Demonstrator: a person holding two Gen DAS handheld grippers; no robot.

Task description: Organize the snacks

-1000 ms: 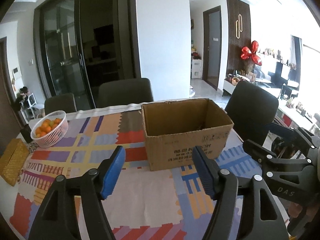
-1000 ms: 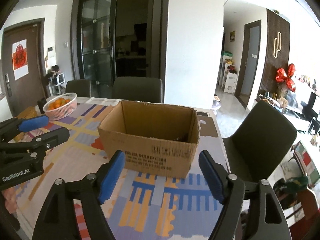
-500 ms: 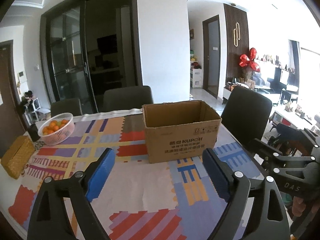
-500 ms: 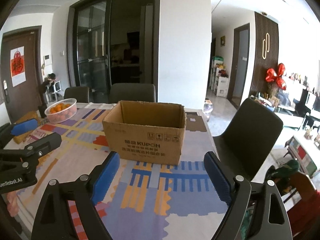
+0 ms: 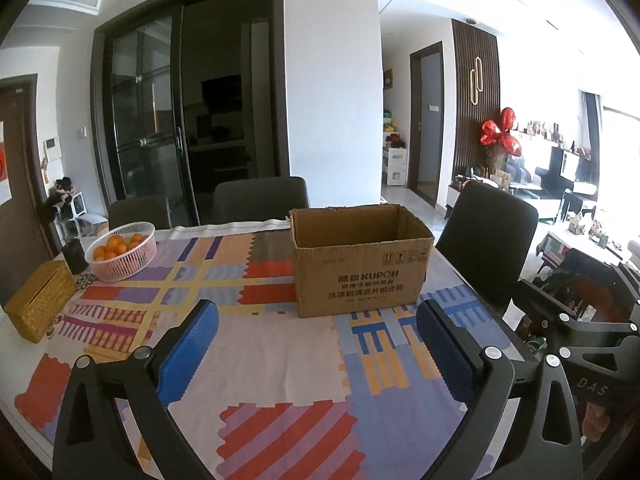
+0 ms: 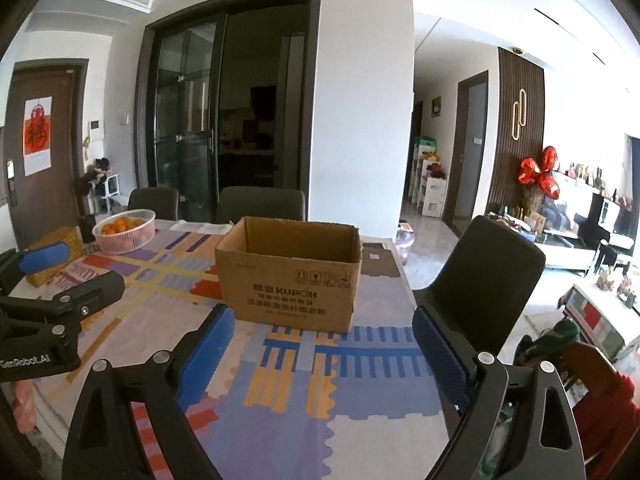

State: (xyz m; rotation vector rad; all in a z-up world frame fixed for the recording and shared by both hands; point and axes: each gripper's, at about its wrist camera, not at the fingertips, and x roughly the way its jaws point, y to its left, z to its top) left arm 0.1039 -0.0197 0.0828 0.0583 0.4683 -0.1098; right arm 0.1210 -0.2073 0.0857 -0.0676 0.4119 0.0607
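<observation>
Left gripper (image 5: 318, 344) is held wide open over the near part of the desk (image 5: 280, 364), nothing between its blue pads (image 5: 188, 346). Right gripper (image 6: 322, 352) is likewise spread open and empty, blue pads (image 6: 206, 354) well apart, held above the near right part of the desk. Each gripper is seen in the other's view: the right one at the right edge of the left wrist view, the left one at the left edge of the right wrist view.

The cardboard box (image 5: 360, 264) is set on the patterned cloth (image 5: 256, 360) just beyond both grippers, apart from them, top open, printed side facing near. In the left wrist view it is placed ahead and slightly right of centre; in the right wrist view, ahead and slightly left. Its inside cannot be seen from either view, so contents cannot be told. No snacks are made out on the desk.

Far left on the desk, a white basket of oranges (image 5: 122, 250) is seen, with a dark cup (image 5: 75, 256) just beside it and a woven yellow box (image 5: 40, 300) nearer on the left edge. Dark chairs (image 5: 260, 200) are placed at the far side, and one chair (image 5: 486, 236) at the right side by the box.
</observation>
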